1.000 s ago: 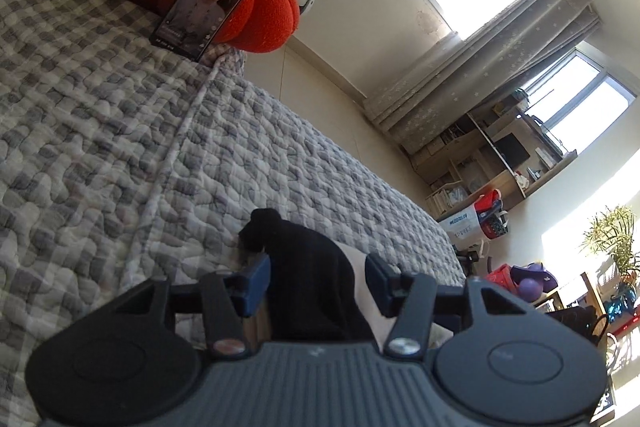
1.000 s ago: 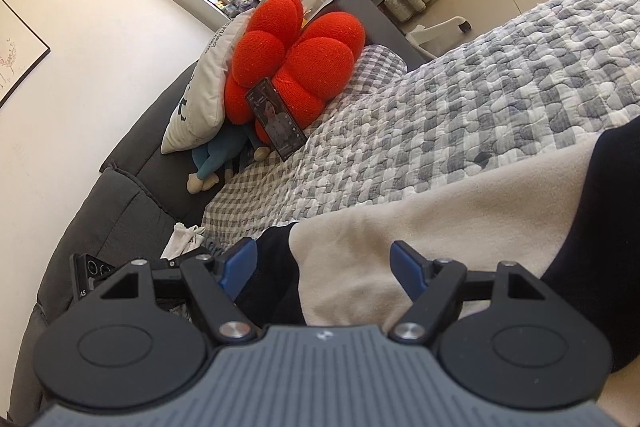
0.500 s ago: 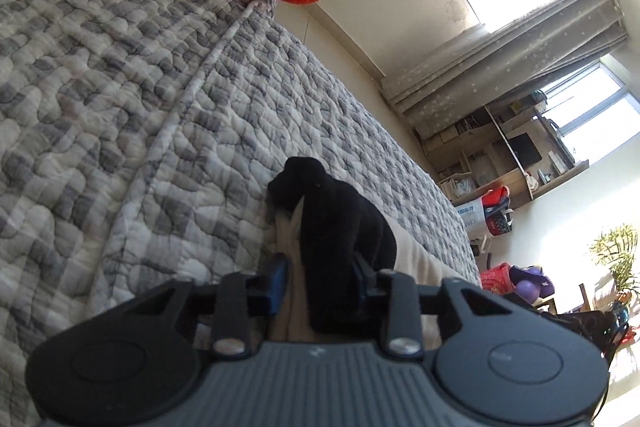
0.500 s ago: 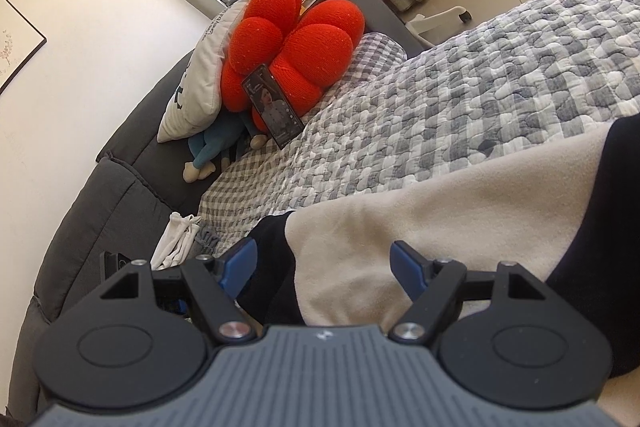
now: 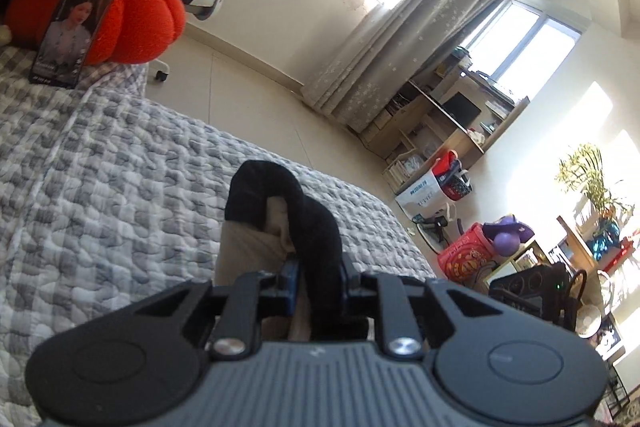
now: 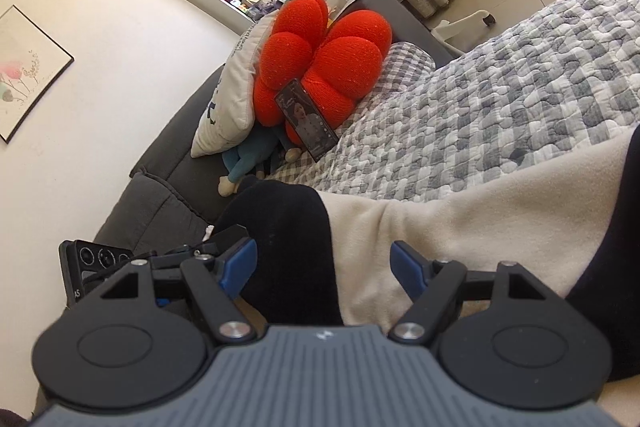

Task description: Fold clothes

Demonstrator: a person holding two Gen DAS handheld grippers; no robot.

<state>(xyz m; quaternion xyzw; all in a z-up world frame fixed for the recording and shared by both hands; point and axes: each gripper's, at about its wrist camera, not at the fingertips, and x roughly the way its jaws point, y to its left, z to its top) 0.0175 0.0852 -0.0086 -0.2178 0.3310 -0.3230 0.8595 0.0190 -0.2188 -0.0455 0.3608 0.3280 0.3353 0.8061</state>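
While the left gripper (image 5: 318, 283) pointed across the grey-and-white checked quilted bedspread (image 5: 120, 187), its jaws were closing on the black cuff of the cream-and-black fleece garment (image 5: 320, 247); the black fabric filled the whole gap between the blue pads and looked pinched. The cuff rose out of the jaws and arched forward and to the left, its tip hanging clear above the quilt, with a strip of cream fleece showing just left of the clamped part. Far ahead and left of those jaws sat the red puffy flower-shaped cushion (image 5: 120, 11), a phone with a portrait on its screen (image 5: 74, 27) leaning against it.

On my right side, the right gripper (image 6: 324, 263) had its jaws wide apart, not clamped on anything. The garment lay under and between them: a black sleeve end (image 6: 288, 239) just inside the left blue pad, cream body spreading from the middle of the gap past the right pad, and another black section at the far right edge. I couldn't tell whether the pads touched the cloth. Ahead of those jaws I saw the same red cushion and phone, with a white pillow (image 6: 232, 99) left of them against the dark grey sofa back (image 6: 168, 155).
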